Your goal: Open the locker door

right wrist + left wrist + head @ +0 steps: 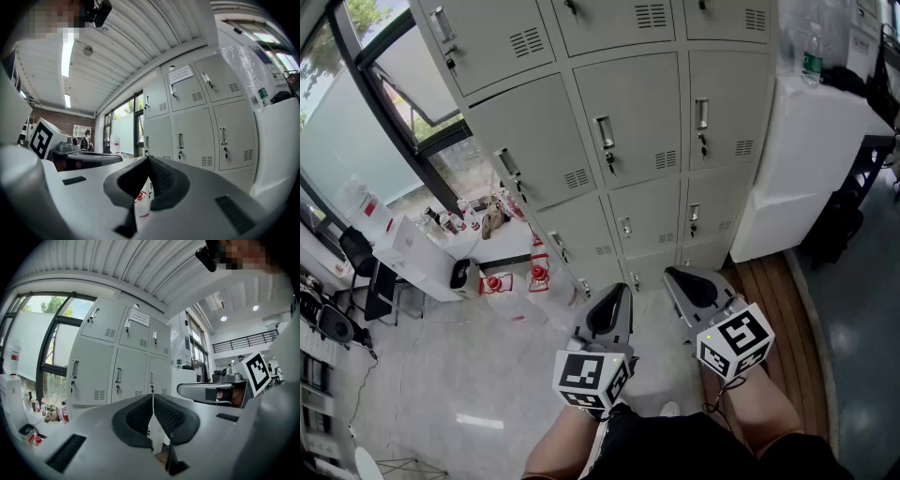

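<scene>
The lockers (637,122) are borne by a pale floor (441,394); red-capped white jugs (495,282) are set at their foot, a white cabinet (806,159) just right of them.

Daylight comes through the tall dark-framed windows (356,131) on the left and spreads evenly over the pale grey metal lockers (628,122), so shadows stay soft. A small streak of glare sits on the glossy pale floor (478,422). A long white ceiling strip light (68,51) and round recessed ceiling spots (223,318) blow out to white. Both gripper views bulge like a fisheye, with black corners.
</scene>
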A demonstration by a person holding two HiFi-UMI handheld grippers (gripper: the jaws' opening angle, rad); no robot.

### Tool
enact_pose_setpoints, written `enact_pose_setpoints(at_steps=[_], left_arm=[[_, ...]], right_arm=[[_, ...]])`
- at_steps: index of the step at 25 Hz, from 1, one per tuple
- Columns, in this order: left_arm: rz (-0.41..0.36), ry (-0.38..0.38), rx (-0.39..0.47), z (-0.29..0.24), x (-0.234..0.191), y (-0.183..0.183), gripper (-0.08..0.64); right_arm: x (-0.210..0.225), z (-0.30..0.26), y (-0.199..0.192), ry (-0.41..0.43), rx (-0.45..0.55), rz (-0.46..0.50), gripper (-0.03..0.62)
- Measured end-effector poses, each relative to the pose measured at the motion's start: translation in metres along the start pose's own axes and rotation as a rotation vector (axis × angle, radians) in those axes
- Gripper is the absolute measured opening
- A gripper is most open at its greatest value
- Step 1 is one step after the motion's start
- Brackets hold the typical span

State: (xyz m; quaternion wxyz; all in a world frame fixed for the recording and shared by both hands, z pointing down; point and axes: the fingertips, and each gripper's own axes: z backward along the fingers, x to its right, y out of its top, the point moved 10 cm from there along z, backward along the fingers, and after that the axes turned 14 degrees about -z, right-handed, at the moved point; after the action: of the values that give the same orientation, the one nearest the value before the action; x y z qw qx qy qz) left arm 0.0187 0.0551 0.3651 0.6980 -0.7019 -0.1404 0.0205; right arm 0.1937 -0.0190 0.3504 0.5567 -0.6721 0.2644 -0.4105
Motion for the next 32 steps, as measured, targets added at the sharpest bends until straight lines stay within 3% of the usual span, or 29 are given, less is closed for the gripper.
enact_pose_setpoints(at_steps=[18, 32], left_arm=[[-0.016, 0.014, -0.025, -0.007, 0.002, 0.005, 0.023], [-0.038, 0.017, -0.008, -0.014, -0.024, 0.003, 0.023]], right_arm=[[0.011, -0.004, 0.007, 0.033, 0.018, 0.005, 0.054], [0.011, -0.034, 0.006, 0.036, 0.026, -0.006, 0.054]])
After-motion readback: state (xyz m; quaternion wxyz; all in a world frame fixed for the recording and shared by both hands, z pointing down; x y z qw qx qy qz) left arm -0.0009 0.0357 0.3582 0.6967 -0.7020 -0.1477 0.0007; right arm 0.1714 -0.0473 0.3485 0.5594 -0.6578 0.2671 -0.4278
